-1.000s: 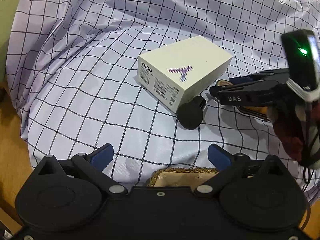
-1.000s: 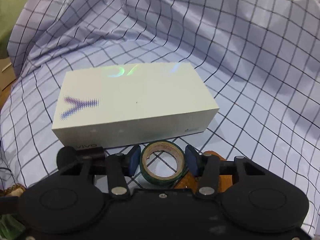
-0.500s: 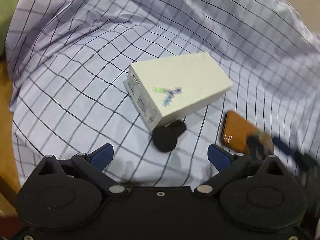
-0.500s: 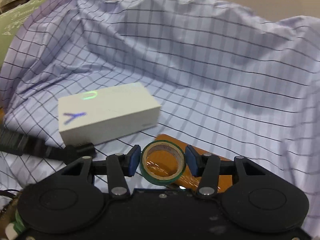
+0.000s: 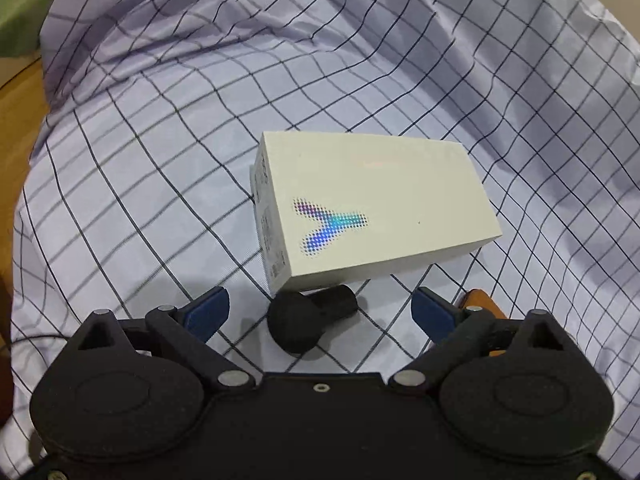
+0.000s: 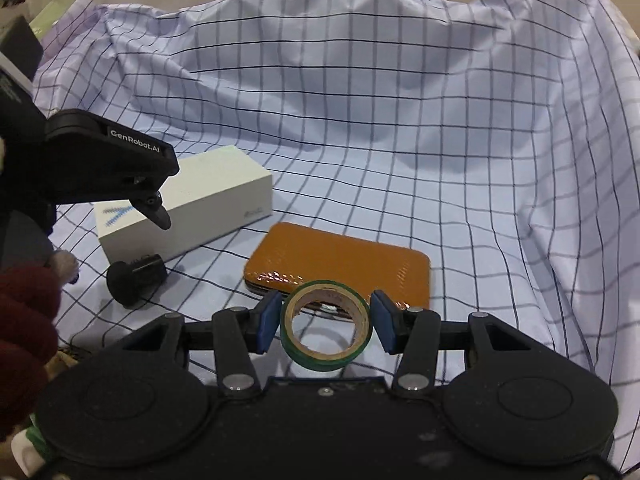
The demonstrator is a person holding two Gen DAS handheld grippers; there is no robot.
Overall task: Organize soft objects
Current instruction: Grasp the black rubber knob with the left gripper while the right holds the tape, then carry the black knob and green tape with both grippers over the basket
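Covering nearly all of both views, a pale checked cloth [image 5: 160,184] lies rumpled, rising in folds at the back and right in the right wrist view and giving way at the left edge of the left wrist view to bare wood [image 5: 20,112]. On it lies a white box [image 5: 376,216] printed with an iridescent Y; the left wrist view shows its top and label side from above, the right wrist view its long side from lower down. Just beside the box, apart from it, lies a flat orange case [image 6: 344,268], whole only in the right wrist view; the left wrist view catches a mere corner behind its own right finger. A small black flanged plug [image 5: 308,320] lies touching or almost touching the box's near corner, and sits between the spread pads of the left gripper [image 5: 320,312], whose jaws have just been closing a little and stand wide, pressing on nothing. Only the right wrist view shows that gripper from outside, at the left edge above the box, with a dark red sleeve [image 6: 24,336] below it. The right gripper [image 6: 326,326] is clenched on a roll of green tape [image 6: 326,332], held on edge above the cloth in front of the case. Open cloth stretches right of the case and left of the box.
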